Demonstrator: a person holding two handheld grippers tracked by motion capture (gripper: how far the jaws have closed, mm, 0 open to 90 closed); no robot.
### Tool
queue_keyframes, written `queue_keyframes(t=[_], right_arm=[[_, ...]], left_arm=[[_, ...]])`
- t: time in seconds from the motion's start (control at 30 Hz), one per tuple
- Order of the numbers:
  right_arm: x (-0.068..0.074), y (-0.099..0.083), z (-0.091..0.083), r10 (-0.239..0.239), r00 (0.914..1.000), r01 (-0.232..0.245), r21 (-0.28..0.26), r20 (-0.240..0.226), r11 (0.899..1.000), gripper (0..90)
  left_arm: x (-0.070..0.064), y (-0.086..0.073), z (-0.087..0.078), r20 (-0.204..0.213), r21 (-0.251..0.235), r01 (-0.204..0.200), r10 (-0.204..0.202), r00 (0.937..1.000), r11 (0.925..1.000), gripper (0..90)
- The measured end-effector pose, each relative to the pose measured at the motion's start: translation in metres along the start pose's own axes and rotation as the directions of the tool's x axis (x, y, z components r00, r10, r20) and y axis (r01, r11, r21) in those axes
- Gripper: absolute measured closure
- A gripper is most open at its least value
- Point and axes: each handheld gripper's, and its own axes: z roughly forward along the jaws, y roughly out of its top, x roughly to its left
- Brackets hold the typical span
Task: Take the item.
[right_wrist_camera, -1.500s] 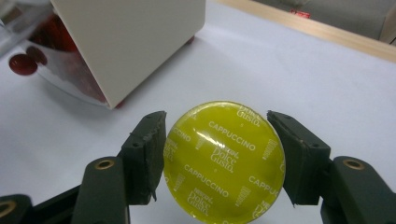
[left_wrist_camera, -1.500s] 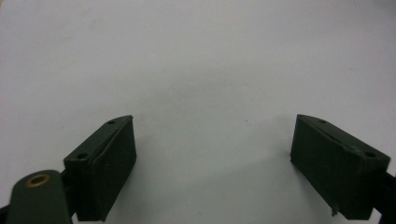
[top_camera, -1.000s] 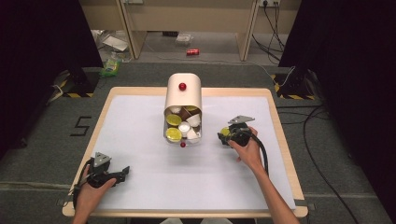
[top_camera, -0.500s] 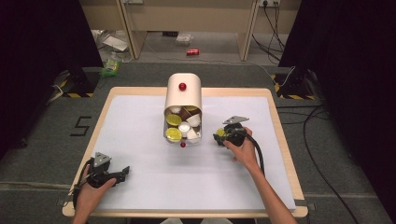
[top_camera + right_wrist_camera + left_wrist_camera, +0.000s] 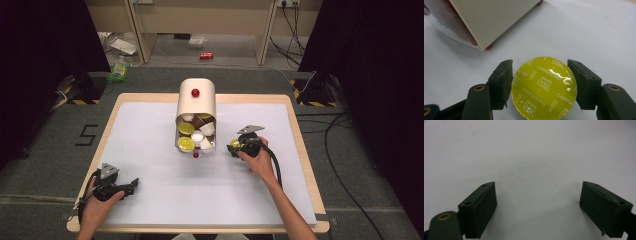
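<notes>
Right gripper (image 5: 235, 146) crept toward 9 o'clock, jaws pinching my yellow capsule (image 5: 544, 88) by its rim: light, stiff, slick foil lid; left gripper (image 5: 131, 184) idle, open wide.

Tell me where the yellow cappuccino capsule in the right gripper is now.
The yellow cappuccino capsule sits between the right gripper's jaws, low over the white table mat, just right of the cream capsule dispenser's open front in the high view.
</notes>
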Motion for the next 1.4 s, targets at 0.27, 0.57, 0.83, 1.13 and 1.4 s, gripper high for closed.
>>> queue_keyframes(t=[0.27, 0.57, 0.83, 1.13, 1.4], right_arm=[[-0.001, 0.001, -0.003, 0.011, 0.9999, -0.011, -0.014, -0.002, 1.0, 32.7], [-0.002, 0.006, -0.013, 0.024, 0.9997, -0.025, -0.055, -0.01, 0.998, 28.9], [-0.003, 0.009, -0.021, 0.024, 0.9997, -0.024, -0.076, -0.004, 0.997, 27.7], [0.0, 0.011, -0.029, 0.015, 0.9998, -0.016, -0.086, -0.012, 0.996, 26.3], [0.004, 0.01, -0.042, -0.003, 0.9998, 0.001, -0.092, -0.019, 0.996, 25.1]], left_arm=[[0.0, 0.0, 0.0, 0.0, 0.0, 0.0, 0.0, 1.0, 1.0, 13.5], [0.0, 0.0, 0.0, 0.0, 0.0, 0.0, 0.0, 1.0, 1.0, 13.5], [0.0, 0.0, 0.0, 0.0, 0.0, 0.0, 0.0, 1.0, 1.0, 13.6], [0.0, 0.0, 0.0, 0.0, 0.0, 0.0, 0.0, 1.0, 1.0, 13.6], [0.0, 0.0, 0.0, 0.0, 0.0, 0.001, -0.001, 1.0, 1.0, 13.6]])
